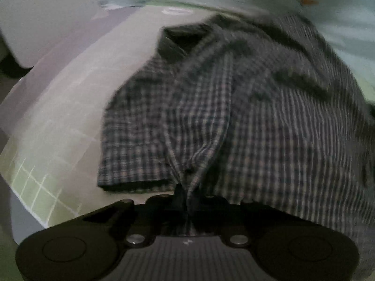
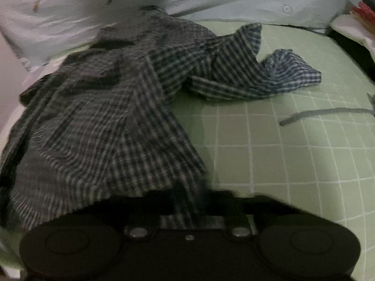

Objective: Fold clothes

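Left claw (image 1: 187, 201) clenched on checked shirt (image 1: 234, 117) hem; right claw (image 2: 187, 201) likewise gripped shirt (image 2: 105, 128); green gridded sheet (image 2: 293, 164) beneath.

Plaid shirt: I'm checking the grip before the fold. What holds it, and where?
Both. The left hand-held gripper and the right hand-held gripper are each shut on a bunched bit of the plaid shirt's near edge.

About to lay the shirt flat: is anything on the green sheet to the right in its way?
Mostly bare green sheet, but a grey cord lies across it on the right. Both grippers are shut on the checked shirt.
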